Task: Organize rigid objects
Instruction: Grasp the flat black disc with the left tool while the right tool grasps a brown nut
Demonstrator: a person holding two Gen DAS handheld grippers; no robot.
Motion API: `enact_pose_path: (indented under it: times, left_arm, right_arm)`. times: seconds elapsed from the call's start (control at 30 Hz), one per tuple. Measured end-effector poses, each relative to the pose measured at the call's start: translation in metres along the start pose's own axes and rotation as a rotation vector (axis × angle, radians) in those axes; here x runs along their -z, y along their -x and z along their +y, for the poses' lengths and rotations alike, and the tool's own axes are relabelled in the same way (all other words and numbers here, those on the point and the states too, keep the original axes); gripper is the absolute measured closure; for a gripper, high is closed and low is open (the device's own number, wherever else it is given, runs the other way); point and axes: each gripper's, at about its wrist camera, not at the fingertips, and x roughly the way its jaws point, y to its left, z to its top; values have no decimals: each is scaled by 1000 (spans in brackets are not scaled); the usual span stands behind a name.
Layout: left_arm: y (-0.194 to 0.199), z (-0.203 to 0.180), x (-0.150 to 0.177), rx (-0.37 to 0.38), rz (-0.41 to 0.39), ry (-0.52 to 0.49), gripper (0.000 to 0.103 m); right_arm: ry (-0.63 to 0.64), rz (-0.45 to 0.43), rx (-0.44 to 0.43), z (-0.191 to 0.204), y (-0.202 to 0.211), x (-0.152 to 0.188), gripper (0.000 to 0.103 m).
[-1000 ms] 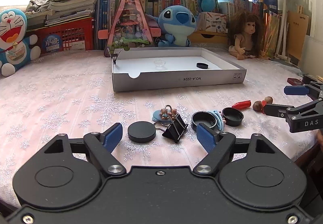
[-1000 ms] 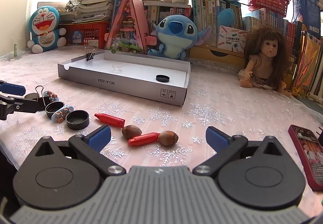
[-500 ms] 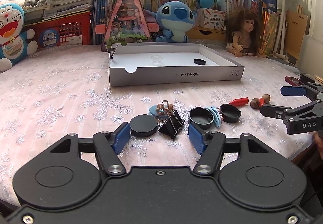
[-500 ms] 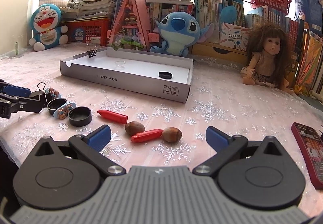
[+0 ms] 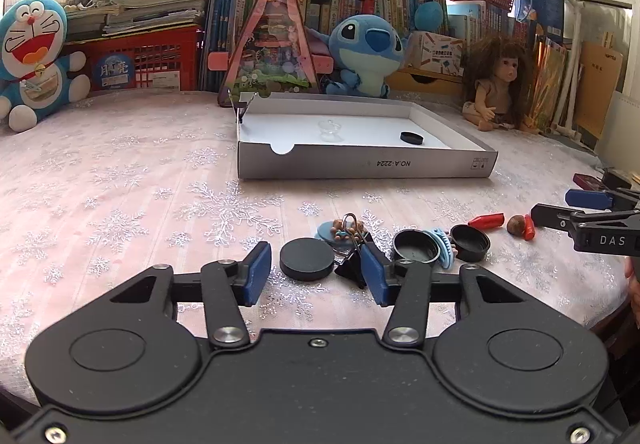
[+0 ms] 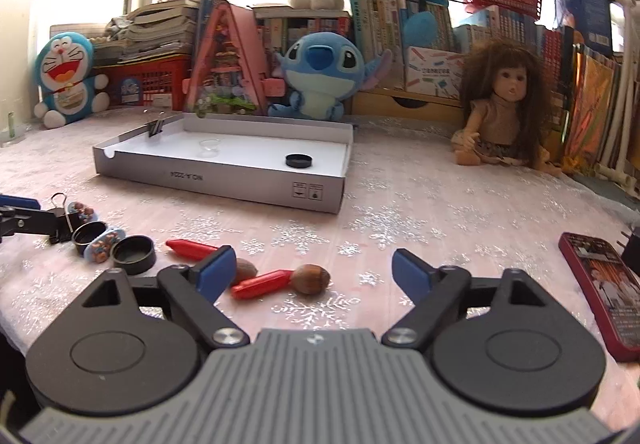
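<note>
Black disc cap (image 5: 306, 259) sits low-centre in the left wrist view, between the blue pads of the left gripper (image 5: 314, 274); jaws closing, narrow gap, pads not on it yet. Right of it: black binder clip (image 5: 352, 268) touching the right pad, beaded charm (image 5: 342, 232) just behind, then open black lid (image 5: 414, 246), blue hair clip (image 5: 442, 248), second black lid (image 5: 470, 242). White cardboard tray (image 5: 368, 166) upper centre, holding a clear suction cup (image 5: 330, 130) and a small black cap (image 5: 412, 138).

Right wrist view: right gripper (image 6: 312, 276) low-centre, jaws closing but wide apart, nothing gripped. Between them on the cloth: red crayon (image 6: 260, 284) touching a hazelnut (image 6: 312, 279); a second hazelnut (image 6: 245, 271) partly hidden behind the left pad, another red crayon (image 6: 190, 249) behind it. Phone (image 6: 600, 286) at right edge.
</note>
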Motion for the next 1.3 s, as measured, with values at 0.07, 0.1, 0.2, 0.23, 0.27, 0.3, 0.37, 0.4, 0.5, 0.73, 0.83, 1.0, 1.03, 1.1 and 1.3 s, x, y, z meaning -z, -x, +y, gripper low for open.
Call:
enact_pose_path:
  times: [0.07, 0.1, 0.2, 0.23, 0.27, 0.3, 0.37, 0.4, 0.5, 0.73, 0.83, 1.0, 1.03, 1.1, 1.3]
  left_arm:
    - [1, 1, 0, -3, -6, 7, 60]
    - [2, 2, -1, -3, -12, 11, 60]
    - [7, 3, -2, -16, -41, 16, 63]
    - [8, 4, -3, -18, -49, 15, 63]
    - [10, 5, -4, -21, -55, 12, 63]
    - [12, 6, -4, -26, -58, 9, 63]
    - [14, 8, -3, -40, -57, 4, 63]
    - [14, 10, -3, -43, -52, 4, 63]
    - [12, 12, 0, -50, -37, 7, 63]
    - [5, 6, 3, -38, -27, -10, 63]
    - [0, 4, 4, -41, -20, -14, 63]
    - [-7, 2, 5, -41, -9, -8, 63]
    - [-8, 1, 5, -43, -10, -11, 63]
    - [-10, 1, 5, -44, -11, -13, 63]
    - [-15, 0, 5, -48, -18, -4, 63]
  right_arm:
    - [-9, 11, 5, -1, -2, 0, 21]
    - [-11, 14, 8, -2, -3, 0, 23]
    - [-10, 25, 22, -1, -4, 1, 28]
    - [-10, 29, 27, -1, -5, 1, 29]
    - [-10, 32, 31, -1, -6, 1, 30]
    - [-12, 34, 35, -1, -7, 2, 32]
    - [-16, 40, 42, -1, -9, 2, 36]
    - [-19, 45, 43, -1, -10, 2, 39]
    - [-19, 58, 40, 0, -12, 3, 44]
    - [-11, 65, 34, 3, -13, 3, 45]
    - [-10, 66, 31, 4, -14, 3, 45]
    - [1, 65, 32, 6, -14, 3, 45]
    - [3, 65, 33, 6, -14, 4, 45]
    - [7, 64, 34, 7, -15, 4, 45]
    - [13, 63, 34, 9, -15, 4, 49]
